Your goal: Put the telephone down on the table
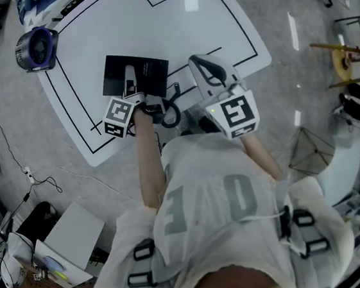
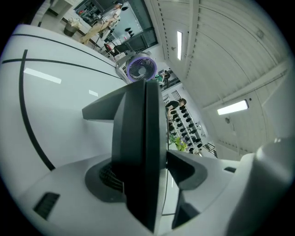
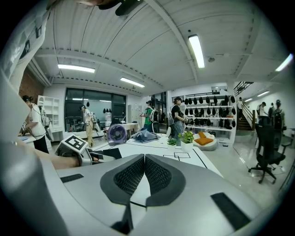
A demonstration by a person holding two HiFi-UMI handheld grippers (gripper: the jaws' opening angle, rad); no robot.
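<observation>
- The telephone (image 1: 149, 72) is seen lying flat over the white table (image 1: 219, 32), with its near edge between the left gripper's (image 2: 152, 170) jaws.
- Those jaws are parted and one pad is clear of it; the grip is judged released for the set-down.
- The right gripper (image 3: 144, 177) is kept clenched on nothing, off to the side.

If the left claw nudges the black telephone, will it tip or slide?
The telephone would likely slide, not tip: it looks flat and wide on the smooth table. Probably stiff: its edge in the open left claw looks straight.
</observation>
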